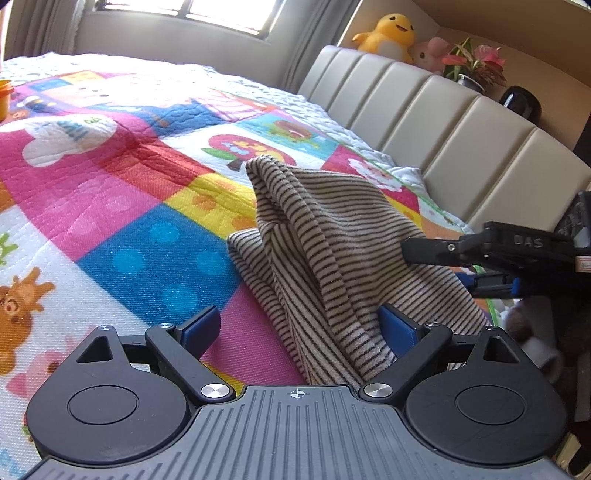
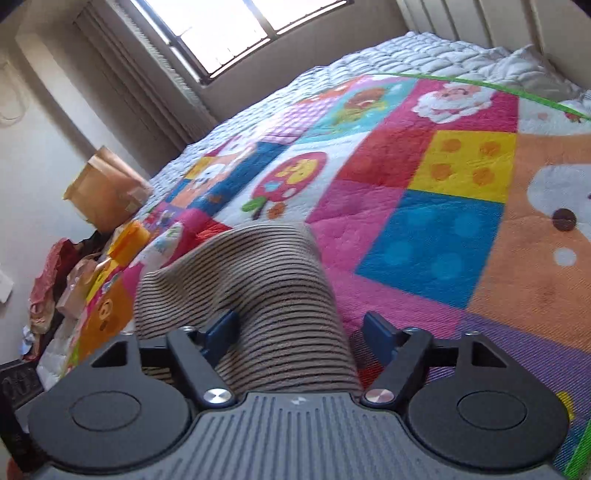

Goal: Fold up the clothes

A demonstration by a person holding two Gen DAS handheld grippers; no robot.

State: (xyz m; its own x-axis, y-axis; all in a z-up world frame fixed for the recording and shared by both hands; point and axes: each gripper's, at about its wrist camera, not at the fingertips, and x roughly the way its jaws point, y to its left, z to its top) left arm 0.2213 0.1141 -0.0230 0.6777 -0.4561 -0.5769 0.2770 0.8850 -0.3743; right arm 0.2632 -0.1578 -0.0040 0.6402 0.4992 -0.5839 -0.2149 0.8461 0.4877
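One bed [image 1: 92, 192]: it is filling both views, wearing a bright patchwork quilt [image 2: 436, 206] of cartoon squares in pink, blue, yellow and orange, with white quilting showing along its far edge.
Headboard [image 1: 436, 122]: it is running along the right side of the left wrist view in padded beige panels, with a yellow plush toy [image 1: 388, 35], a pink plush toy [image 1: 430, 53] and a potted plant [image 1: 472, 64] sitting on the ledge above it.
Window [image 2: 229, 26]: it is letting in strong daylight past the far side of the bed.
Striped garment [image 1: 332, 258]: this beige cloth with thin dark stripes is lying bunched on the quilt near the headboard side, rising in a peaked fold and draping toward both cameras.
Left tongs [image 1: 301, 326]: they are standing wide apart, the cloth lying between the blue pads against the right one, the left pad hanging clear over the quilt.
Right tongs [image 2: 306, 332]: they are standing partly apart, the cloth running up between the blue pads and brushing the left one, with a gap showing beside the right one; nothing is being pinched. From the left wrist view they are reaching in from the right beside the garment.
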